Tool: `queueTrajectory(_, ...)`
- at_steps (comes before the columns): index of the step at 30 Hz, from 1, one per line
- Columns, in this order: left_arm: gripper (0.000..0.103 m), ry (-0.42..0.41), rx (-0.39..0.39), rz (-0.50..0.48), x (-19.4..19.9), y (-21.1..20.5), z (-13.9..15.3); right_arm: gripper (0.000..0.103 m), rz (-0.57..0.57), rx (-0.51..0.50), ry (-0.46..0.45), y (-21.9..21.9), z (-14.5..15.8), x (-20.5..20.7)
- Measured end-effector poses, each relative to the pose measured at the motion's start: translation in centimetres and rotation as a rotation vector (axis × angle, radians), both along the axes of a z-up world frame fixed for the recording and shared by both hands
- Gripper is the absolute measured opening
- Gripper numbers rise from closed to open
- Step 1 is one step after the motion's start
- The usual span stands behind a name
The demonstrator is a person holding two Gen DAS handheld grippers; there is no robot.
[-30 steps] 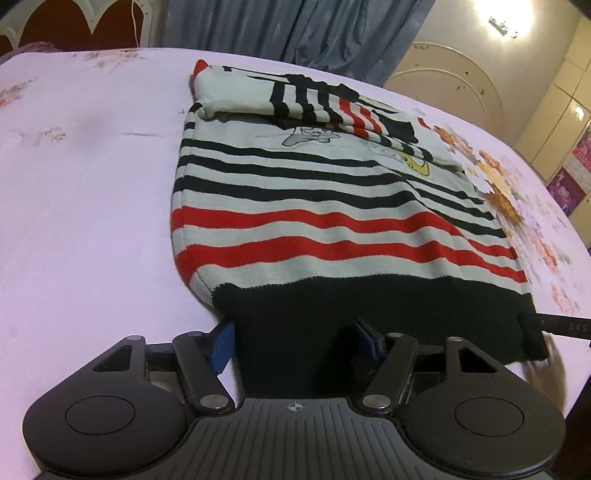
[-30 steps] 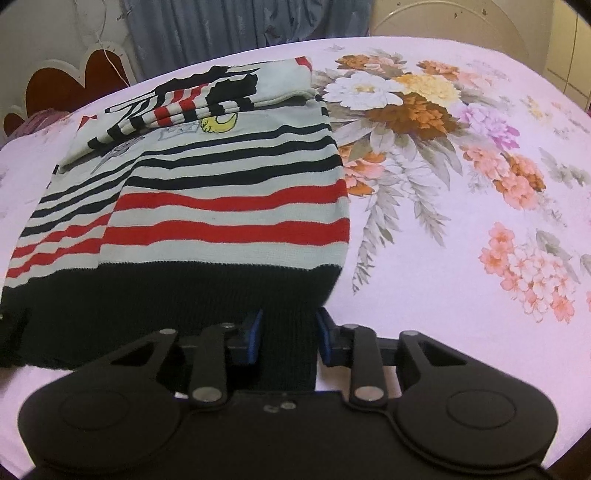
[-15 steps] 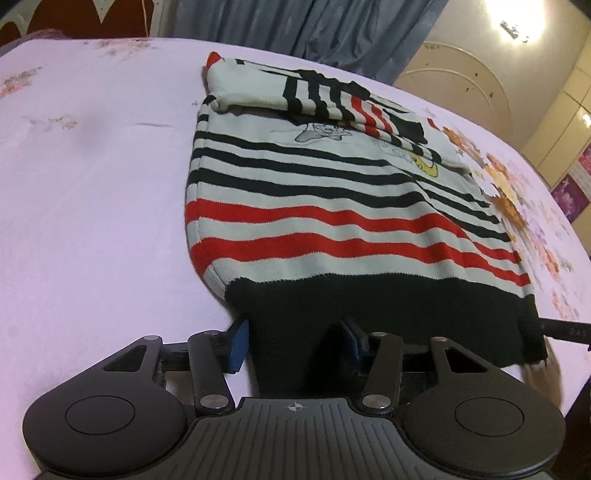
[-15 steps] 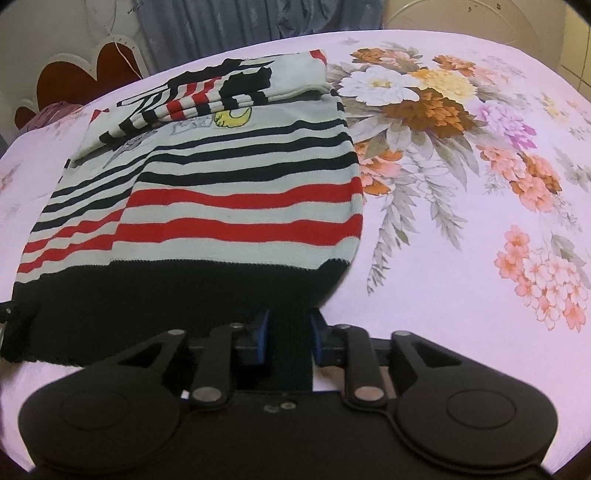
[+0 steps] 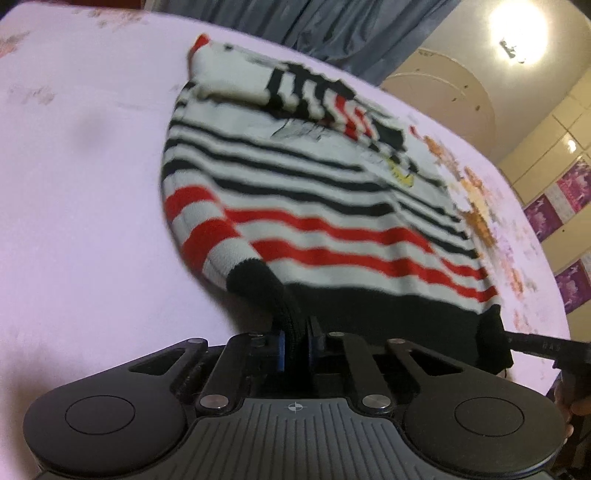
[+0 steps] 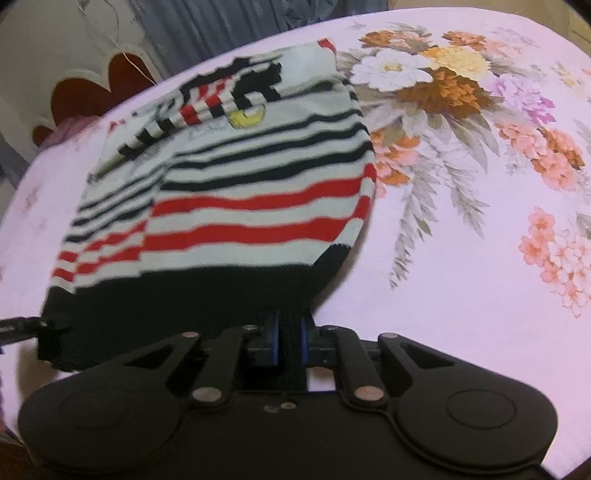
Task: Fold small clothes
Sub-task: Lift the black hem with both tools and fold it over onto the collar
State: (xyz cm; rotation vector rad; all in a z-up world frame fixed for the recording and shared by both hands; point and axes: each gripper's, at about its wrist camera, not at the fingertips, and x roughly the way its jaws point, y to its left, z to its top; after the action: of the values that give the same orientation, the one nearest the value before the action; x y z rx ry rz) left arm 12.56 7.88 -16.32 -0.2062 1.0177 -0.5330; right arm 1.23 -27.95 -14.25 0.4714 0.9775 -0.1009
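One white knitted sweater (image 5: 317, 206) with black and red stripes and a black hem, lying on one pink floral bedsheet (image 6: 480, 258). Two black two-finger grippers: the left gripper (image 5: 295, 345) at six o'clock of its view, the right gripper (image 6: 290, 341) likewise. One glowing wall lamp (image 5: 517, 26) at one o'clock.

Only partly legible marking: pale letters, seemingly "DAS", on the black arm of the right claw (image 5: 543, 347); remainder unreadable.
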Motion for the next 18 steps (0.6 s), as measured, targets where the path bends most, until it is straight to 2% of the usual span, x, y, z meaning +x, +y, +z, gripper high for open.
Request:
queueTrajectory(4,0.009,-0.066,-0.034,-0.006,0.9,-0.6,2.4,0.010,-0.010,0.026,-0.083,-0.9,2.1,0.8)
queueTrajectory(10,0.010,-0.180,-0.075,0.014,4.5,-1.7,5.9,0.010,-0.016,0.024,-0.213,-2.6,5.4,3.5)
queueTrajectory(18,0.010,-0.277,-0.124,0.093,11.6,-3.3,8.2,0.010,-0.059,0.032,-0.322,-5.7,7.6,10.5)
